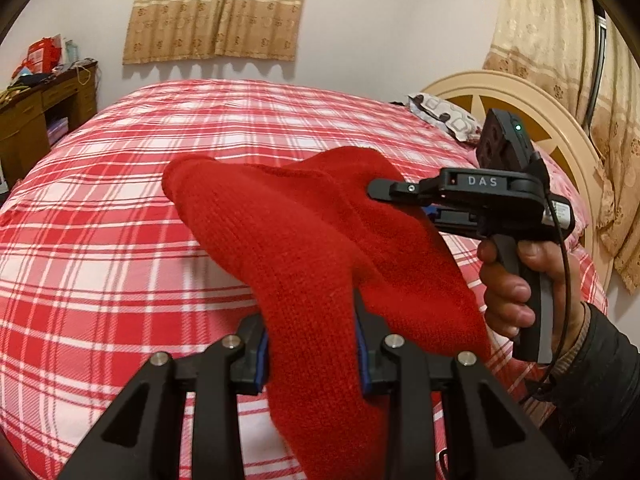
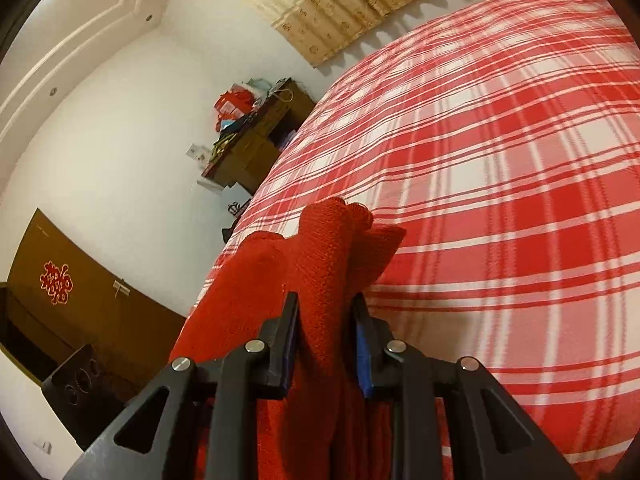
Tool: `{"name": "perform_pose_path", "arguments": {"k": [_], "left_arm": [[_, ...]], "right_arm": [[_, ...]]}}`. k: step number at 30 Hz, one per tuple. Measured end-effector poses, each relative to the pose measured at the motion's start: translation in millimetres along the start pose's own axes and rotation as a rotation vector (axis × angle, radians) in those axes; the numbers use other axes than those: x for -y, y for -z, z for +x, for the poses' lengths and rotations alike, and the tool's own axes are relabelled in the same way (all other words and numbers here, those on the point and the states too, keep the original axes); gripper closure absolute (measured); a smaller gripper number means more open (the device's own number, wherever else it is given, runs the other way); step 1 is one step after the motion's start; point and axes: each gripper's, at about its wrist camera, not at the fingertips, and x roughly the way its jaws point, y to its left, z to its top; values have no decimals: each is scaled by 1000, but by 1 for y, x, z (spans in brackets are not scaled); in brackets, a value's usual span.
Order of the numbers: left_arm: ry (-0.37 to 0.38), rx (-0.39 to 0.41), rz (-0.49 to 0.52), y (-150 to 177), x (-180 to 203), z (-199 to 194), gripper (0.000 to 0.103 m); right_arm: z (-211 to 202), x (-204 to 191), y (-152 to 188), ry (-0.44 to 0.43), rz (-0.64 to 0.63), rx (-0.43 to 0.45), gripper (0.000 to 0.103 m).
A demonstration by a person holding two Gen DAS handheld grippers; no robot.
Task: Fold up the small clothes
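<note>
A red knitted garment hangs in the air above the bed, held by both grippers. My left gripper is shut on one bunched part of it. My right gripper, seen side-on at the right of the left wrist view, pinches another part. In the right wrist view my right gripper is shut on bunched red knit, with more of the garment draping down to the left. The garment's lower end is hidden behind the gripper bodies.
The bed has a red and white checked cover under both grippers. A cream headboard and a patterned pillow are at the right. A cluttered wooden desk stands at the far left. A brown door shows in the right wrist view.
</note>
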Motion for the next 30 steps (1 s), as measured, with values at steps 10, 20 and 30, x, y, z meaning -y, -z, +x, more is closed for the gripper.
{"name": "perform_pose_path", "arguments": {"k": [10, 20, 30], "left_arm": [[-54, 18, -57, 13, -37, -15, 69], [-126, 40, -78, 22, -65, -33, 69], [-179, -1, -134, 49, -98, -32, 69]], "right_arm": [[47, -30, 3, -42, -33, -65, 78], [96, -64, 2, -101, -69, -132, 78], [148, -79, 18, -92, -95, -232, 78]]}}
